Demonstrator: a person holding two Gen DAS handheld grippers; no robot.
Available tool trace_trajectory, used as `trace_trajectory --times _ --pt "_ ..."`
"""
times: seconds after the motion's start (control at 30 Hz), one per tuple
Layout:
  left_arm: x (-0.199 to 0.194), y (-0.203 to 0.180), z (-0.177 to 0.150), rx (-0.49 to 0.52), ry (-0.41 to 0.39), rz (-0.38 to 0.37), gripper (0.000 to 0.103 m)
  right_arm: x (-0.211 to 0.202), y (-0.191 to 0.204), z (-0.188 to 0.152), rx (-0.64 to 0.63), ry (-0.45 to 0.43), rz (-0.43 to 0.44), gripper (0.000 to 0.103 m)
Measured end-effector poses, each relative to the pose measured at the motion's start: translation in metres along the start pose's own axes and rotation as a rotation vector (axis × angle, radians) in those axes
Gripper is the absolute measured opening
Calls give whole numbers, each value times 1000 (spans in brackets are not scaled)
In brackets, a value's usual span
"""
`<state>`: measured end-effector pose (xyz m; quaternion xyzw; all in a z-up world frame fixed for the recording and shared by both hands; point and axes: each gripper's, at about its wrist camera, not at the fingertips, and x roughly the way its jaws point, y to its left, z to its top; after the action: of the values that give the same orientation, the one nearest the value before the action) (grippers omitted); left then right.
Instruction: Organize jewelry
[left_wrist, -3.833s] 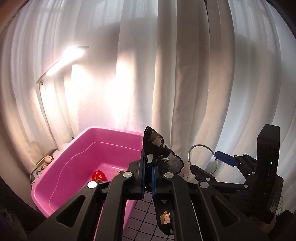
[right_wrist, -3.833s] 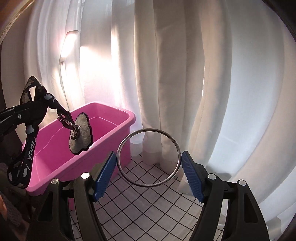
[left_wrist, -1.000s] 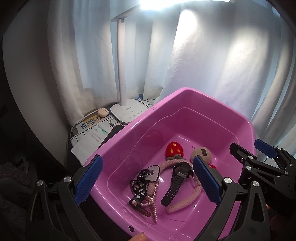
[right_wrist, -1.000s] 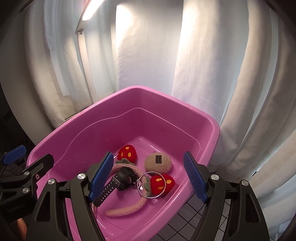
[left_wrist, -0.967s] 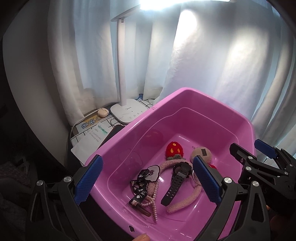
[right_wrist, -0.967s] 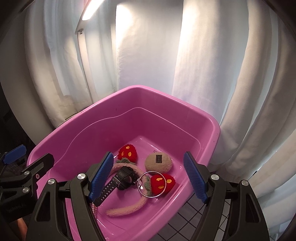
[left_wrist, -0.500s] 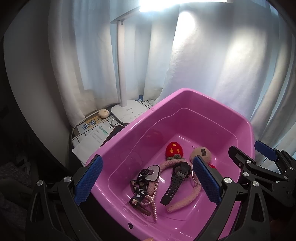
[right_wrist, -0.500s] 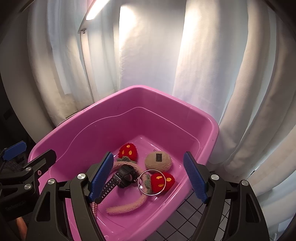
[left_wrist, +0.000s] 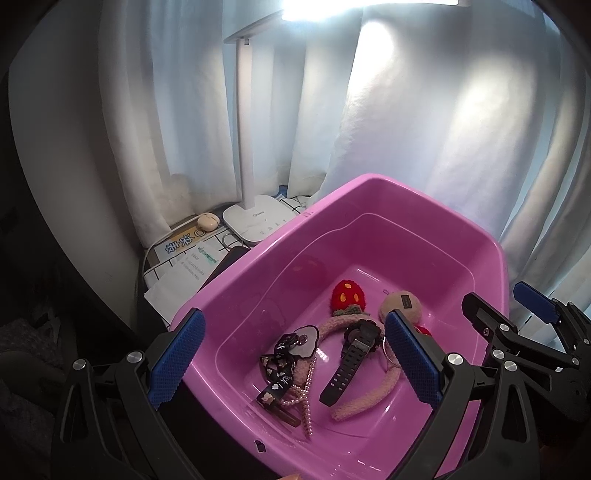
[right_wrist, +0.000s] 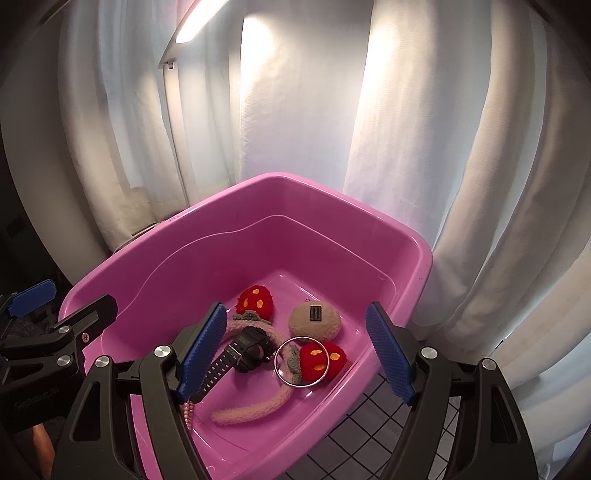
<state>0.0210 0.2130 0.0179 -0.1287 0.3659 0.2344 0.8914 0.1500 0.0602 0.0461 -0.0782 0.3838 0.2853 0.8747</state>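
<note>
A pink plastic tub (left_wrist: 436, 206) (right_wrist: 332, 199) holds the jewelry. Inside lie a black patterned lanyard with a charm (left_wrist: 284, 354), a pearl strand (left_wrist: 308, 402), a black watch (left_wrist: 351, 363) (right_wrist: 240, 350), a pink fuzzy headband with red strawberries (left_wrist: 364, 400) (right_wrist: 258, 406), a beige plush clip (right_wrist: 314, 319) and a silver ring (right_wrist: 301, 362). My left gripper (left_wrist: 293, 363) is open and empty above the tub's near left side. My right gripper (right_wrist: 295, 352) is open and empty above the tub's near right side.
A white desk lamp base (left_wrist: 258, 219) stands behind the tub on the left, with papers (left_wrist: 184, 258) and a small beige case (left_wrist: 208, 221) beside it. White curtains (right_wrist: 424, 129) hang close behind. A checked surface (right_wrist: 369, 435) shows at the right of the tub.
Earlier my left gripper held the lanyard and my right held the ring; both now lie in the tub. In the last second both open grippers have barely shifted.
</note>
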Motion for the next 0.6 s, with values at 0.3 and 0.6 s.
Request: trace_trajectory --times 0.3,0.6 --pt "-1 -1 -1 10 1 10 97 -1 0 0 0 1 -2 74" --pt "-1 -2 0 8 -4 14 97 -1 -1 1 3 0 -2 74"
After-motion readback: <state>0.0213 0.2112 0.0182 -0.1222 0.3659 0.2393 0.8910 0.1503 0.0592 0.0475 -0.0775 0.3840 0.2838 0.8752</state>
